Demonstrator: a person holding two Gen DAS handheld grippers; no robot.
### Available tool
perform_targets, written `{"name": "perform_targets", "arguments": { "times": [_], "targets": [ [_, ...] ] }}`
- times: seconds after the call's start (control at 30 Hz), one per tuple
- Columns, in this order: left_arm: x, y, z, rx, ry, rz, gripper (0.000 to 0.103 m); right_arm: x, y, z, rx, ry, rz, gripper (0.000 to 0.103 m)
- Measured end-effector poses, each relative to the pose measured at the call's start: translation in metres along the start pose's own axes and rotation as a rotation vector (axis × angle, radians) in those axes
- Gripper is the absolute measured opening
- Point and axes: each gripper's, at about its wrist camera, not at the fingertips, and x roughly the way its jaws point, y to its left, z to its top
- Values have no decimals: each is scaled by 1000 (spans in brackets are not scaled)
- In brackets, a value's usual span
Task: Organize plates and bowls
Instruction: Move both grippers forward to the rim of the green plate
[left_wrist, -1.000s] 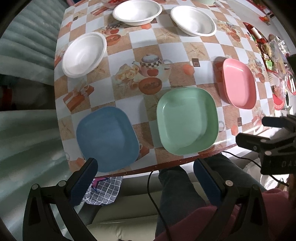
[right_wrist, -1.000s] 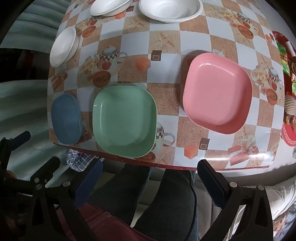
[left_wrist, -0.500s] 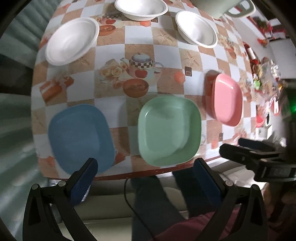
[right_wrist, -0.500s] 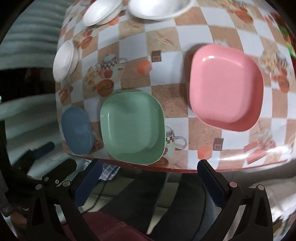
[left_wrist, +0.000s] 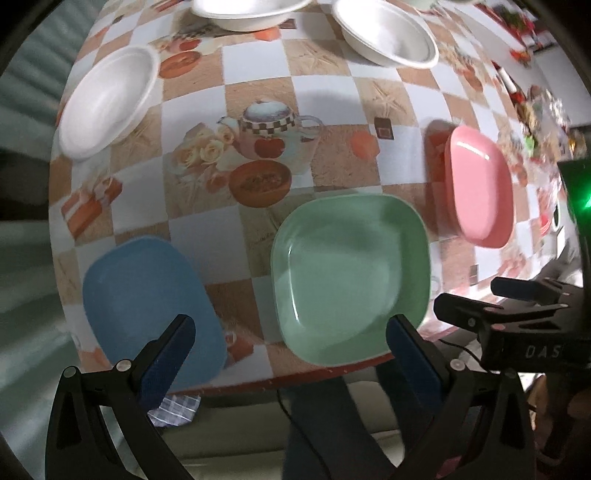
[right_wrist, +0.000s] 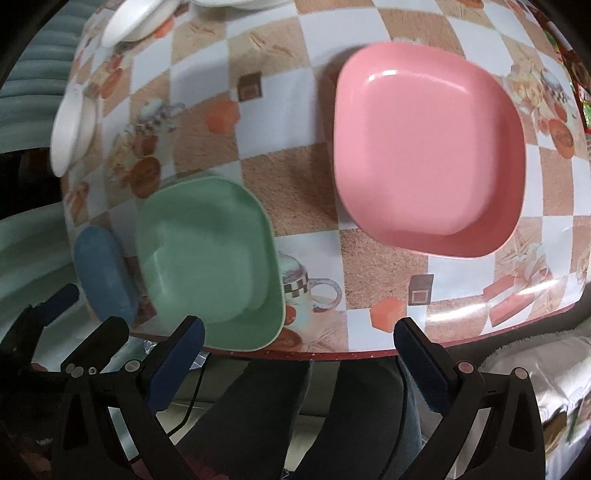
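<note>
Both grippers hover over the near edge of the checkered tablecloth table (left_wrist: 332, 85), angled down, fingers spread wide and gripping nothing. The left gripper (left_wrist: 291, 332) sits above the square blue plate (left_wrist: 144, 302) and square green plate (left_wrist: 351, 273); the right gripper (right_wrist: 299, 339) faces the square pink plate (right_wrist: 424, 147). Only the left view shows all three white bowls (left_wrist: 107, 99) fully, and the right gripper from the side.

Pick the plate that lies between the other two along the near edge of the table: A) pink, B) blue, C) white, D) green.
D: in the left wrist view the green plate sits between the blue plate on one side and the pink plate on the other, all three lying apart on the table.
</note>
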Motion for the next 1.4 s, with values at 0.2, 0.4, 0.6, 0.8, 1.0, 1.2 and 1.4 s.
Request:
{"name": "perform_targets", "arguments": {
  "times": [0.2, 0.4, 0.6, 0.8, 1.0, 1.2, 1.4],
  "targets": [
    [12, -3, 6, 28, -18, -5, 103, 15, -13, 2, 65, 23, 28, 103],
    [19, -13, 12, 70, -56, -36, 103, 19, -30, 5, 89, 19, 30, 103],
    [29, -11, 19, 34, -58, -65, 103, 30, -19, 5, 75, 29, -10, 103],
    [45, -9, 23, 26, -22, -81, 103, 44, -12, 8, 58, 33, -28, 103],
    [54, -10, 21, 41, -3, -74, 103, 53, -15, 7, 43, -2, -82, 103],
    [68, 0, 25, 24, 13, -35, 99, 60, -6, 12, -17, -55, -130, 103],
    [78, -2, 24, 38, 30, -27, 99, 72, -4, 10, -28, -58, -127, 99]
  ]
}}
